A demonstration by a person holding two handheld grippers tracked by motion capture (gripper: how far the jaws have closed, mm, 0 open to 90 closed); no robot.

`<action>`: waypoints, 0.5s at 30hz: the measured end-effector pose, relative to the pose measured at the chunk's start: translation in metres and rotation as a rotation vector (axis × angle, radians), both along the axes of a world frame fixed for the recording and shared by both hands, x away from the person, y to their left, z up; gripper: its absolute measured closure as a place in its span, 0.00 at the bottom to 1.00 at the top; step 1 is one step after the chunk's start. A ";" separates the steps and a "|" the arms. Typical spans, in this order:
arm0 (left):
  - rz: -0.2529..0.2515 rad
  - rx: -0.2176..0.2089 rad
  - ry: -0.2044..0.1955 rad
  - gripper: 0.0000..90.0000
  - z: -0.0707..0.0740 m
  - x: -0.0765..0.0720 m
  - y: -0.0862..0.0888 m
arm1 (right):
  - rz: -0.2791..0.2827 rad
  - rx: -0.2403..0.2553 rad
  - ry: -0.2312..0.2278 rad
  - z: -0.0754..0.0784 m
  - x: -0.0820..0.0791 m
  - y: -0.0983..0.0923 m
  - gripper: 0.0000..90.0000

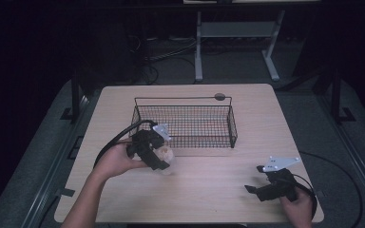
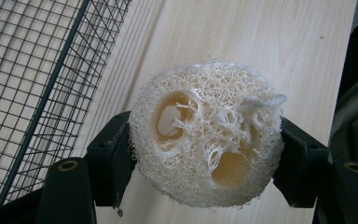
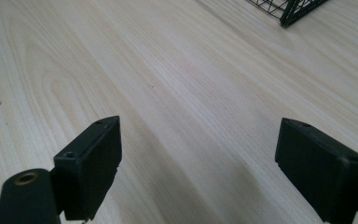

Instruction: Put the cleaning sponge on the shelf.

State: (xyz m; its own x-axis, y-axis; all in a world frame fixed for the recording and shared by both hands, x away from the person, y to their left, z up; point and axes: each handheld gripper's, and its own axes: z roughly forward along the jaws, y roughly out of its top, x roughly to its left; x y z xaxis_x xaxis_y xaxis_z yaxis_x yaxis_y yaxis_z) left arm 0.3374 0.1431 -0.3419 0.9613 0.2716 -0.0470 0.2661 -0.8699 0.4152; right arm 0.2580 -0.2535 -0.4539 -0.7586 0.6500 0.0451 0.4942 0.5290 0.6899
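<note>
A pale loofah sponge (image 2: 207, 135) is pinched between the two black jaws of the left gripper (image 1: 159, 156), one pad pressed into each side of its fibrous round body, so the pick-up can be taken as done. In the high view the sponge (image 1: 165, 153) is seen held above the wooden table (image 1: 209, 190), just in front of the near wall of the black wire basket (image 1: 184, 124) and towards its left end — near the basket, but not yet over it. In the left gripper view the mesh of the basket (image 2: 32, 84) is seen at the left, beside the sponge and apart from it. What is judged to be left is the carry over the near rim, the lowering into the basket, and the release. No other item can be made out inside the basket, though its mesh is too fine for certainty. The right gripper (image 1: 261, 189) is held low at the near right of the table, its jaws spread wide with nothing between them — only bare table (image 3: 177, 84) lies ahead of it, and one corner of the basket (image 3: 289, 11) at the far right
</note>
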 end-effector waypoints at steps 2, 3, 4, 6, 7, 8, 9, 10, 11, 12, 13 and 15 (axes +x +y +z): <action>0.000 0.007 0.001 0.33 0.001 0.001 0.000 | -0.002 0.007 0.001 0.000 0.000 0.001 0.16; -0.002 0.012 -0.001 0.33 0.002 0.002 -0.001 | 0.001 0.003 0.000 0.001 0.000 0.001 0.16; -0.003 0.015 -0.004 0.33 0.003 0.002 -0.001 | 0.001 0.004 -0.002 0.000 0.000 0.001 0.16; 0.003 0.014 -0.004 0.33 0.006 0.003 -0.001 | 0.003 0.002 -0.002 0.000 0.000 0.002 0.16; -0.002 0.016 -0.008 0.33 0.008 0.004 -0.001 | 0.005 0.002 -0.004 0.000 0.000 0.002 0.16; -0.001 0.014 -0.005 0.33 0.010 0.005 -0.001 | 0.005 0.003 -0.004 0.000 0.000 0.002 0.16; 0.000 0.008 -0.004 0.33 0.011 0.006 0.000 | 0.005 0.003 -0.004 0.000 0.000 0.002 0.16; 0.000 0.007 -0.002 0.33 0.012 0.007 0.000 | 0.004 0.003 -0.003 0.000 0.000 0.002 0.16; 0.003 0.007 -0.001 0.33 0.013 0.009 0.000 | 0.005 0.003 -0.003 0.000 0.000 0.002 0.16; 0.006 0.009 0.001 0.33 0.014 0.010 0.000 | 0.006 0.004 0.000 0.000 0.000 0.002 0.16; 0.005 0.012 0.001 0.33 0.015 0.012 -0.001 | 0.007 0.006 0.000 0.000 0.000 0.002 0.16; 0.007 0.014 0.000 0.33 0.017 0.015 -0.001 | 0.008 0.007 0.004 0.000 0.000 0.003 0.16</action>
